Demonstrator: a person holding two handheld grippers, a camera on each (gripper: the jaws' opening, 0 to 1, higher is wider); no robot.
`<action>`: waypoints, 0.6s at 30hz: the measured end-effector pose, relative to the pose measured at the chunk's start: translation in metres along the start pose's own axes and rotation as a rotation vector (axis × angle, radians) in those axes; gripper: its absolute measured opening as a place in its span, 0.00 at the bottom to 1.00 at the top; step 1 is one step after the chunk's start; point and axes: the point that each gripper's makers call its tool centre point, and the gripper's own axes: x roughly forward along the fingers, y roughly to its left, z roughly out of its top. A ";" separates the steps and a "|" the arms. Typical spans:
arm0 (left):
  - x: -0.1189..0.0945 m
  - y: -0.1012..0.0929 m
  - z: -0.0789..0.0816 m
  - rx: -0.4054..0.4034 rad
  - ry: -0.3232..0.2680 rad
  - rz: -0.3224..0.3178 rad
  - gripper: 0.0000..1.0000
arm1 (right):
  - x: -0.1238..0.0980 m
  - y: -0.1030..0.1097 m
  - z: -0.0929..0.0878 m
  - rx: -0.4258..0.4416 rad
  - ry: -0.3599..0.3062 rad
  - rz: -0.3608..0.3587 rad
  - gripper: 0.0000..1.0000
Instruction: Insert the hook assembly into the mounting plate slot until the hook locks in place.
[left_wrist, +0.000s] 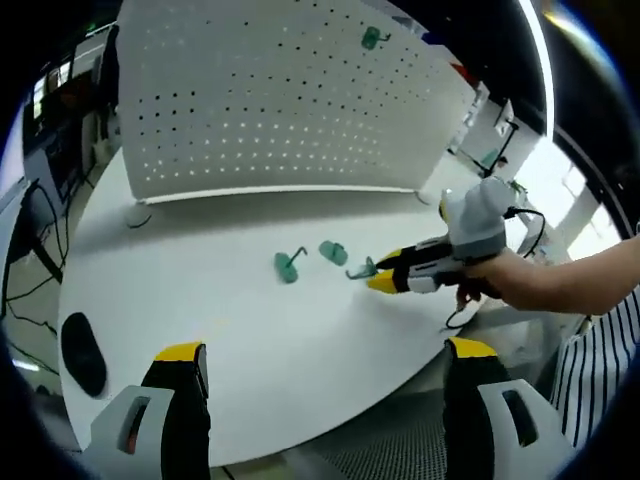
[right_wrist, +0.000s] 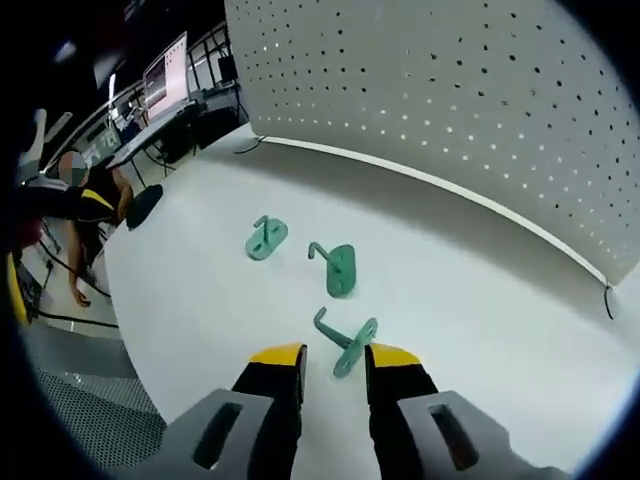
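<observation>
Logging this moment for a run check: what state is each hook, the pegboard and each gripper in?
Nearest green hook: lying on the table, between the right gripper's jaws, not lifted.
Middle green hook: lying loose on the table.
Far green hook: lying loose on the table.
Mounted green hook: hung on the pegboard.
Pegboard: standing upright.
Right gripper: open around the nearest hook.
Left gripper: open, empty.

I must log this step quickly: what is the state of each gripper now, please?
Left gripper: open, jaws wide apart, holding nothing.
Right gripper: jaws on either side of a green hook on the table; cannot tell if they clamp it.
</observation>
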 end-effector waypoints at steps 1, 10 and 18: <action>0.000 0.000 -0.001 0.001 0.003 0.001 1.00 | 0.000 -0.001 0.000 -0.004 0.001 -0.007 0.20; 0.000 0.001 0.000 -0.032 -0.001 -0.004 1.00 | 0.002 -0.010 -0.006 0.009 0.014 -0.028 0.10; 0.002 -0.001 0.007 -0.025 -0.007 -0.010 0.99 | 0.001 -0.015 -0.006 -0.033 -0.006 -0.056 0.03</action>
